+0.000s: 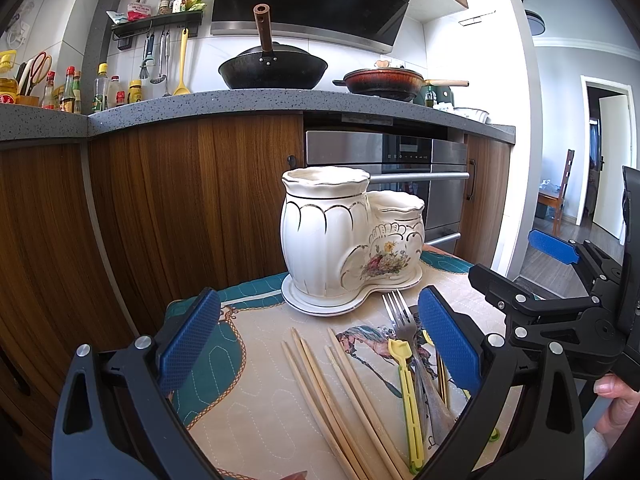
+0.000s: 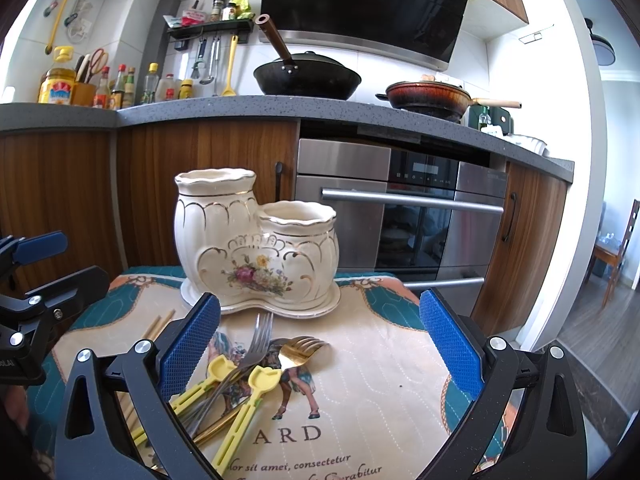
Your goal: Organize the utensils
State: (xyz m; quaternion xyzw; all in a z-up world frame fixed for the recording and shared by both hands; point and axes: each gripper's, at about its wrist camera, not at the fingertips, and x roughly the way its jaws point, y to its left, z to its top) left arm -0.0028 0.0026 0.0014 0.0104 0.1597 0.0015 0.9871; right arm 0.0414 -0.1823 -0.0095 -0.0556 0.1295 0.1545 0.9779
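Ahead of both tools stands a cream double-cup ceramic holder [image 2: 256, 240] on its saucer, at the far end of a quilted teal-and-beige mat [image 2: 384, 344]. The left gripper [image 1: 320, 344] hangs with fingers apart over bamboo chopsticks [image 1: 340, 396]. Spread just as wide, the right gripper [image 2: 320, 348] hovers above a silver fork [image 2: 248, 356], gold fork [image 2: 296, 350] and yellow clips [image 2: 256, 388]. Beyond lie wooden cabinets [image 1: 180, 200], a steel oven [image 2: 420, 208] and a grey counter [image 2: 240, 106] bearing a black wok [image 2: 308, 76].

A cream holder [image 2: 256, 240] is trimmed in gold and painted with pink and yellow flowers. The cloth [image 2: 380, 360] is beige, bordered in teal. Yellow clips [image 2: 262, 380] – a gold fork [image 2: 298, 350] – blue pads [image 2: 450, 344] are seen.
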